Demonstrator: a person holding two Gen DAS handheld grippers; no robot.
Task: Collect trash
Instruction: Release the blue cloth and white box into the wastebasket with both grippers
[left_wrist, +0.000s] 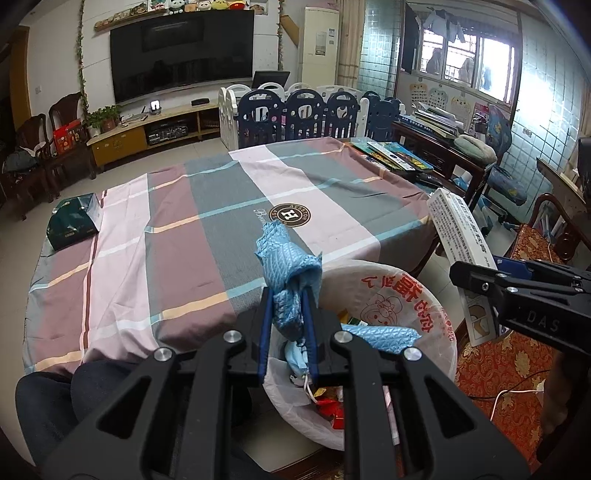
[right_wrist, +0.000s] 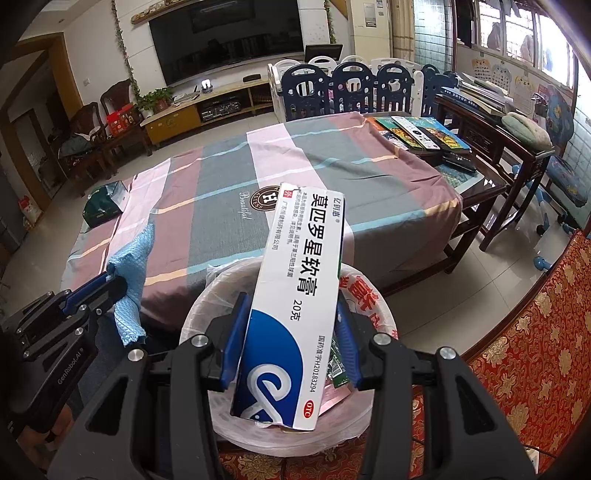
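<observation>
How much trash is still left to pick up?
Some is done: wrappers and a blue cloth already lie in the lined bin. In hand: the left tongs grip a blue cloth, the right tongs hold an ointment box over the bin. Left on the table: a dark green bag.

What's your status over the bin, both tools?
Left tool shut on blue cloth; right tool shut on ointment box. Both above lined trash bin. Green packet left on table. Nothing blocking.
</observation>
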